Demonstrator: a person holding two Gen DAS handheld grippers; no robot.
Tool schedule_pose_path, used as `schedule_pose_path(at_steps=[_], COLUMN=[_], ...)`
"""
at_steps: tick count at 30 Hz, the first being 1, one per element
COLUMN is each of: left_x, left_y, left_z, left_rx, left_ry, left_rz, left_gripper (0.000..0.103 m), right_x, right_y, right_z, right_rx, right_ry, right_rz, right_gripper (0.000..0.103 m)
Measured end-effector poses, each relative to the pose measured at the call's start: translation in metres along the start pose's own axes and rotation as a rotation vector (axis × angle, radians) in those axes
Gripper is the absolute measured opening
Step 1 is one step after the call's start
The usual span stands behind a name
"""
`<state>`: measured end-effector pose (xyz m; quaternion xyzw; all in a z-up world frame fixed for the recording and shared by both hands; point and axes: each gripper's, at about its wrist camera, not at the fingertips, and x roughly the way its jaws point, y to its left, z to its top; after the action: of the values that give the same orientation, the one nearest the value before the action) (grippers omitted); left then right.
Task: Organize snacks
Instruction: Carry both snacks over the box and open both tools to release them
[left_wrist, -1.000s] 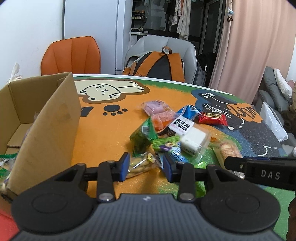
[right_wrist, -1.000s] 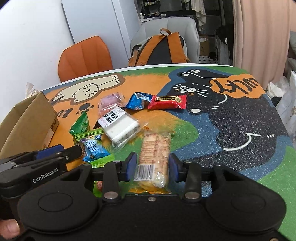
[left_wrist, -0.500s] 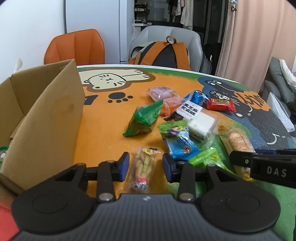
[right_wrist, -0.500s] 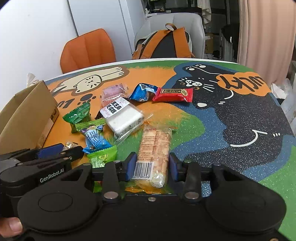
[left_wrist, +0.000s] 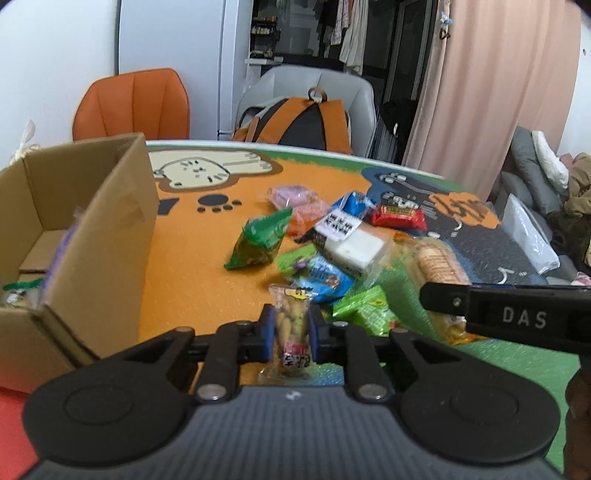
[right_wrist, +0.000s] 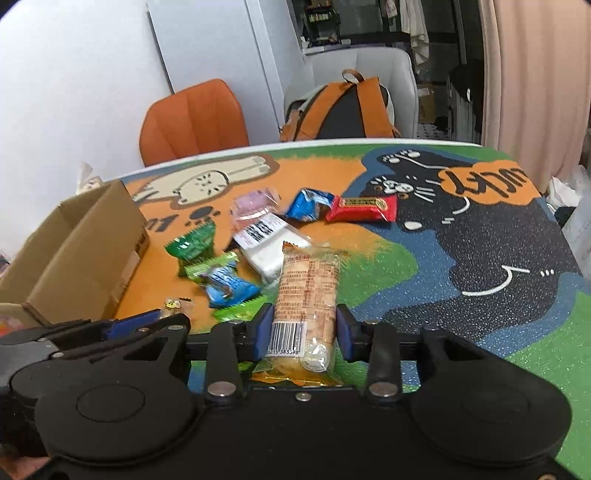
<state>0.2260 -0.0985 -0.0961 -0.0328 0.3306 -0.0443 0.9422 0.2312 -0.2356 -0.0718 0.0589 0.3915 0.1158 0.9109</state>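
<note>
My left gripper (left_wrist: 291, 328) is shut on a small clear peanut packet (left_wrist: 293, 325) and holds it upright above the table. My right gripper (right_wrist: 304, 330) is shut on a long cracker packet (right_wrist: 308, 295) with a barcode. A pile of snacks lies on the cat-print table: a green packet (left_wrist: 260, 240), a white block (left_wrist: 354, 243), a blue packet (left_wrist: 321, 277), a red bar (right_wrist: 364, 208) and a pink packet (right_wrist: 255, 201). An open cardboard box (left_wrist: 77, 236) stands at the left, with snacks inside.
An orange chair (left_wrist: 135, 105) and a grey chair with an orange backpack (left_wrist: 306, 122) stand behind the table. A pink curtain (left_wrist: 495, 92) hangs at the right. The box also shows in the right wrist view (right_wrist: 85, 258).
My left gripper has closed on the peanut packet and lifted it. My right gripper has closed on the cracker packet, which now stands raised between its fingers.
</note>
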Motion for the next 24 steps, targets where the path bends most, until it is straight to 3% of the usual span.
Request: schedule_pose_path(at_steps=[11,24], left_x=[-0.05,-0.084], left_y=[0.007,0.027], left_z=[0.025,0.043], left_rx=[-0.012,-0.031], left_ry=[-0.113,-0.194], left_rz=[-0.011,0.023], left_gripper=[0.017,0.017], right_x=[-0.025,-0.035], right_y=[0.027,0.055], right_z=[0.016,0.031], right_rx=[-0.03,-0.051], right_ry=[-0.077,-0.127], right_rz=[0.059,0.108], right_gripper=[0.037,0.037])
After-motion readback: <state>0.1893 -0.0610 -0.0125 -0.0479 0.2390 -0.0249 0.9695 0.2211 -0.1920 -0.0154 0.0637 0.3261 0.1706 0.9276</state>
